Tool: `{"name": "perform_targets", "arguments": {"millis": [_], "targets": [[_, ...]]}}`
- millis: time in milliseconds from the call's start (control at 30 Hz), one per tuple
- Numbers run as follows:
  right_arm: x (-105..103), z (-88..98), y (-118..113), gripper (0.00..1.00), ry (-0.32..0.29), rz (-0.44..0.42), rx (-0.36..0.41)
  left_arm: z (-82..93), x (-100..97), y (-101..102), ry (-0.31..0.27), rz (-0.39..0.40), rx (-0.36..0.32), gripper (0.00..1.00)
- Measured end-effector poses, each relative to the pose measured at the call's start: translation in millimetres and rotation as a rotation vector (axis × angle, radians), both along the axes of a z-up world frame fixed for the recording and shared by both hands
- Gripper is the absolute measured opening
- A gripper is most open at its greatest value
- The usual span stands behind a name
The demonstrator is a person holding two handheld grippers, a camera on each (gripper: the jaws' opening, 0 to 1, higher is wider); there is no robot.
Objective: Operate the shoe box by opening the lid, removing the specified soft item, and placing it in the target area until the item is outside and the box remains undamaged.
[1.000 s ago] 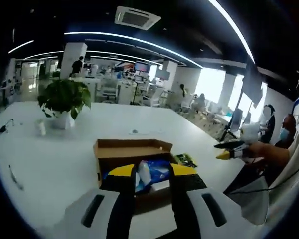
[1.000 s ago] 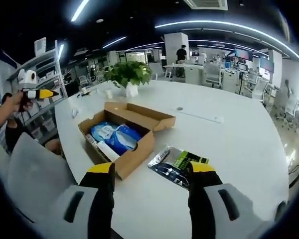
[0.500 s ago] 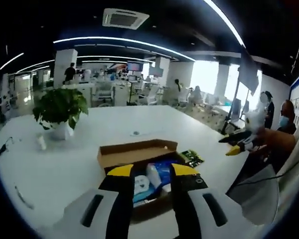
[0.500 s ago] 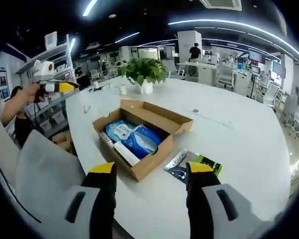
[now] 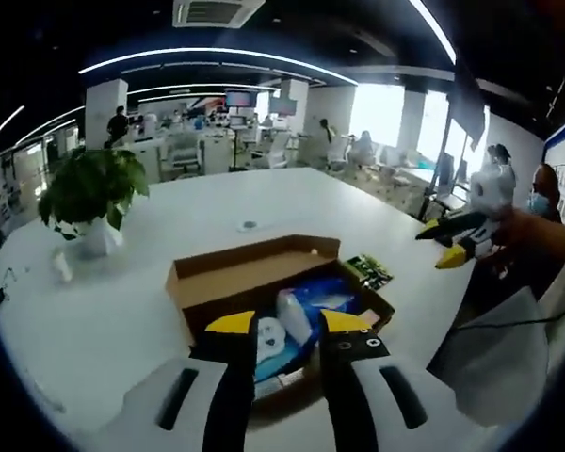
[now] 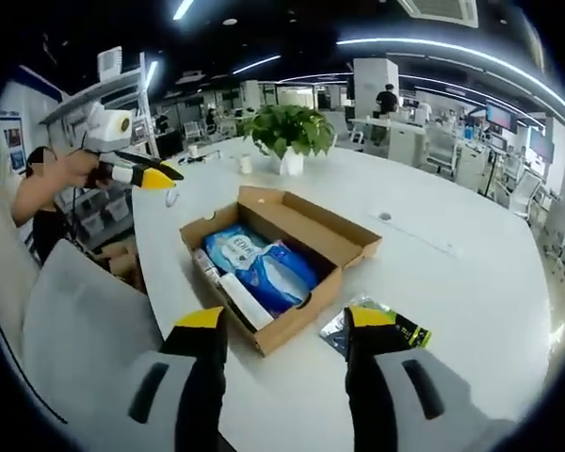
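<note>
Print on blue pack (image 6: 264,266) is illegible.

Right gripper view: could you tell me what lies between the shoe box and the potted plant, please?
In the right gripper view, only bare white table lies between the shoe box and the potted plant.

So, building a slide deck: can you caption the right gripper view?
Open brown cardboard shoe box holding a blue soft pack on a white table, right gripper open in front of it.

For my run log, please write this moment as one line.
shoe box: lid open | blue soft pack: inside | left gripper: open, above box | right gripper: open, empty
</note>
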State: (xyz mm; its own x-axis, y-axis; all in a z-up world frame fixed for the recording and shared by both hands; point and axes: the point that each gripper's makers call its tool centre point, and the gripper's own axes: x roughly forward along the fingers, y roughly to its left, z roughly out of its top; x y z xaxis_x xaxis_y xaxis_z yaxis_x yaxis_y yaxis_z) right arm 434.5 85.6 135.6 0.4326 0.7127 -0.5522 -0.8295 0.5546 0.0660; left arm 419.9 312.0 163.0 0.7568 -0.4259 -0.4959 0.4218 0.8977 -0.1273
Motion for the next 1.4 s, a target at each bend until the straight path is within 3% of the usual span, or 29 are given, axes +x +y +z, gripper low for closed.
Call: {"name": "perform_targets", "arguments": {"millis": [67,700,1400], "targets": [[1,-5.2,2,0.44,-0.014,0.027,-0.034,-6.0,5.1,-2,0.005,-0.005,0.005,0.24],[14,-27.4,34,0.39,-0.036,0.124,-0.104,-58.2,31.5,-26,0.088,-0.030,0.004,0.20],[32,-61.9,41,0.30,-0.040,0.149,-0.184,-100.6,50.2,-52,0.173,-0.067,0.007,0.16]]}}
